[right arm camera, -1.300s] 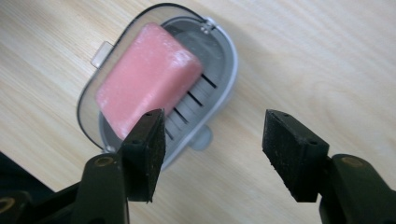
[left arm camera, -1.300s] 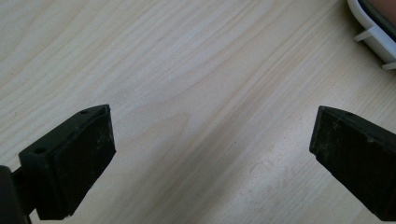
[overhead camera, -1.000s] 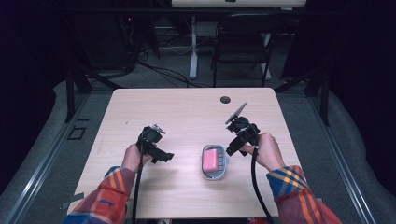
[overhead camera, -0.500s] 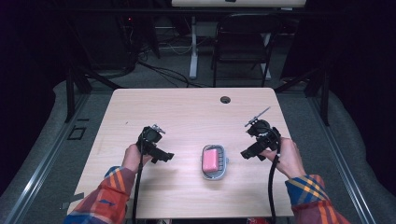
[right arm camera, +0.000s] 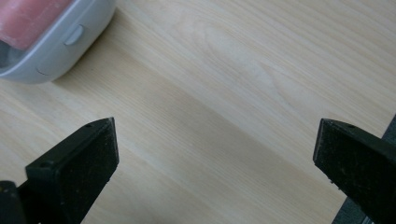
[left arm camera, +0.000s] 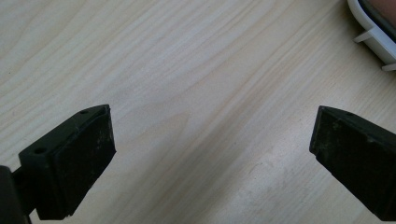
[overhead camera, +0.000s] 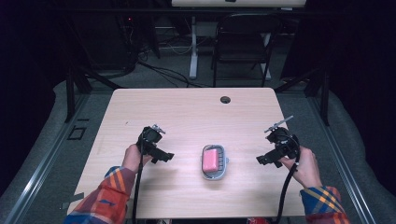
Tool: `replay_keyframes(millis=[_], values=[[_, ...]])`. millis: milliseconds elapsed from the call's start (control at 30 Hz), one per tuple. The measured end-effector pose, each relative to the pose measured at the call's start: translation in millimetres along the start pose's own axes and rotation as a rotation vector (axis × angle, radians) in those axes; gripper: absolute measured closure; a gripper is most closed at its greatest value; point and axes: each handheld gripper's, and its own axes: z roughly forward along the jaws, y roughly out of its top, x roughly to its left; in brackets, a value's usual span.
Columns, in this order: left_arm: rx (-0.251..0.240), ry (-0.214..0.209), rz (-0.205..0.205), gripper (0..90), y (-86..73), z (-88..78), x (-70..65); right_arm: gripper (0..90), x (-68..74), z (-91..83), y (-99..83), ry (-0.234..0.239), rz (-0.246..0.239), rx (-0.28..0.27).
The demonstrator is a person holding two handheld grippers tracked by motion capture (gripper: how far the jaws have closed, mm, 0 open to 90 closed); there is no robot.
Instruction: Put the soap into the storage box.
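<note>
A grey soap dish (overhead camera: pixel 226 164) holding a pink bar of soap (overhead camera: pixel 210 160) rests on the light wooden table (overhead camera: pixel 187 112), near its front middle. My left gripper (overhead camera: pixel 164 157) is held to the left of the dish, jaws wide apart over bare wood (left arm camera: pixel 210 140); the dish's white rim (left arm camera: pixel 373 42) shows at the top right of the left gripper view. My right gripper (overhead camera: pixel 265 160) is near the table's right edge, to the right of the dish. Its jaws have just been opening and stand wide with nothing between them (right arm camera: pixel 215 154). The dish (right arm camera: pixel 70 42) with the soap (right arm camera: pixel 28 18) shows at the top left there.
A round cable hole (overhead camera: pixel 225 99) sits near the table's far edge. Behind the table stand a black chair (overhead camera: pixel 243 42) and a white desk leg (overhead camera: pixel 193 46), with cables on the floor. Black frame legs flank the table. The surroundings are dark.
My right gripper has moved from just right of the dish out toward the table's right edge, and its jaws have spread. The left gripper and the dish have stayed put.
</note>
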Motion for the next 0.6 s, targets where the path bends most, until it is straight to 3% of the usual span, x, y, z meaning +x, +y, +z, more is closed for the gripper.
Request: replay_keyframes(millis=[433,600], values=[[0.001,-0.008,0.005,0.0,0.6,0.6,-0.2,0.0,-19.2,17.4,-40.2,-0.005,0.057,-0.018],[-0.003,-0.009,0.004,0.0,0.4,0.2,0.3,0.0,-22.5,29.6,-57.3,0.038,0.055,-0.033]])
